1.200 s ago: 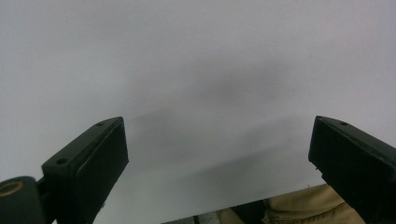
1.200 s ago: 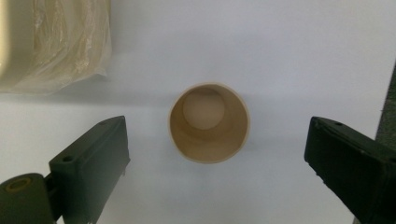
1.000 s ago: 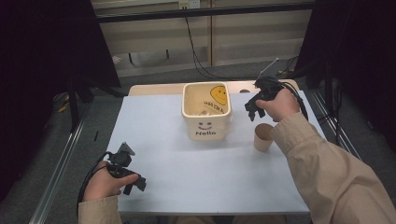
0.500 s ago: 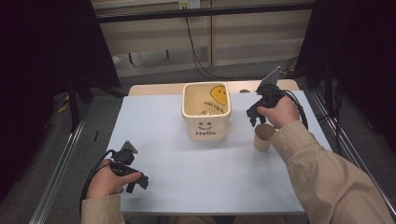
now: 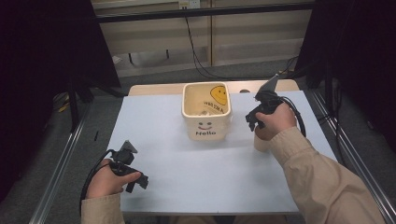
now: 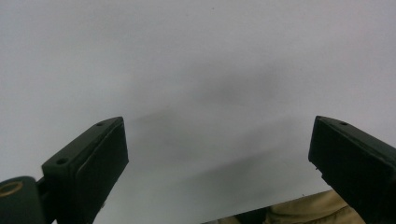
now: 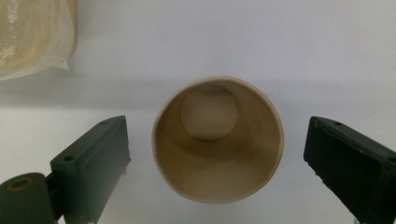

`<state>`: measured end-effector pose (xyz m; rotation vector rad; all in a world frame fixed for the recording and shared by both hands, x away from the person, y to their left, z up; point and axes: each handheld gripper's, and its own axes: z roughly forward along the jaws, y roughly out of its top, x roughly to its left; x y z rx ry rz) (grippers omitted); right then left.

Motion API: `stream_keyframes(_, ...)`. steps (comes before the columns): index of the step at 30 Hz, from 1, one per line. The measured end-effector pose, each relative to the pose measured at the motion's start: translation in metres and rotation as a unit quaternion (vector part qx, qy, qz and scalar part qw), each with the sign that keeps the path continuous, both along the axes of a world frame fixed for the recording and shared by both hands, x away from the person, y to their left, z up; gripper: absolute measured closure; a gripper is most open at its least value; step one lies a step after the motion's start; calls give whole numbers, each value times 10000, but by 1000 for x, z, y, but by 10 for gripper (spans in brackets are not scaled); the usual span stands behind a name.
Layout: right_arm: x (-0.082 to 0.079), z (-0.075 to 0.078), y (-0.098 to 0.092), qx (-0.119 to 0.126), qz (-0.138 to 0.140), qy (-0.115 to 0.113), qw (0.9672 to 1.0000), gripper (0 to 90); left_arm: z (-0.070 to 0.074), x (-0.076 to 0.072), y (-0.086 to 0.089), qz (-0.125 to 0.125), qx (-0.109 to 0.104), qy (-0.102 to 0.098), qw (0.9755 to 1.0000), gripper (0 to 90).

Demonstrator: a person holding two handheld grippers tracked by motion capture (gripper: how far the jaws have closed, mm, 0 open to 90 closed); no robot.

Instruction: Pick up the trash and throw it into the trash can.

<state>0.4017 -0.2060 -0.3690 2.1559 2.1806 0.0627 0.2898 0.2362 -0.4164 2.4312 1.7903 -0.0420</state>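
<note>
Nearest to us in the high view, our left gripper rests low at the near left of the pale table, away from everything else. In the left gripper view its two black jaws stand wide apart with nothing but bare tabletop between them, so we judge this hand is simply parked out of the way.

Farther in and to the right, our right gripper hovers directly above a small tan paper cup, which stands upright on the table just right of the bin and is partly hidden by our hand. In the right gripper view we look straight down into the empty cup; the jaws are spread open on either side of its rim, not touching it. We judge the gripper is lined up this way so it can drop and close on the cup's walls.

Beyond and to the left of the cup sits a cream square bin with a smiley face and the word "Hello" on its front.

Compared with a second ago, our right hand has drifted slightly nearer, settling over the cup. Our left hand has slid a little toward us. Cup and bin have not moved.
</note>
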Motion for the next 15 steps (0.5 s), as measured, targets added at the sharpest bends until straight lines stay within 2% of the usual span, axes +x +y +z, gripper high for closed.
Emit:
stream_keyframes(3,0,-4,-2,4,-23,13,10000,70,0,1,0,-13,-11,-4,10000,46)
stream_keyframes(5,0,-6,-2,-137,89,77,9998,69,0,1,0,-33,25,11,10000,46)
stream_keyframes(7,-1,-9,-2,-14,-56,27,10000,70,0,1,0,-5,-14,3,10000,46)
stream_keyframes(8,-1,-11,-2,5,-54,18,10000,71,0,2,1,-57,23,-32,10000,46)
stream_keyframes(11,-1,-14,-2,27,-47,21,10000,76,1,1,1,5,-46,8,10000,46)
stream_keyframes(15,-3,-18,-1,6,-53,70,10000,82,1,0,2,11,-22,16,10000,46)
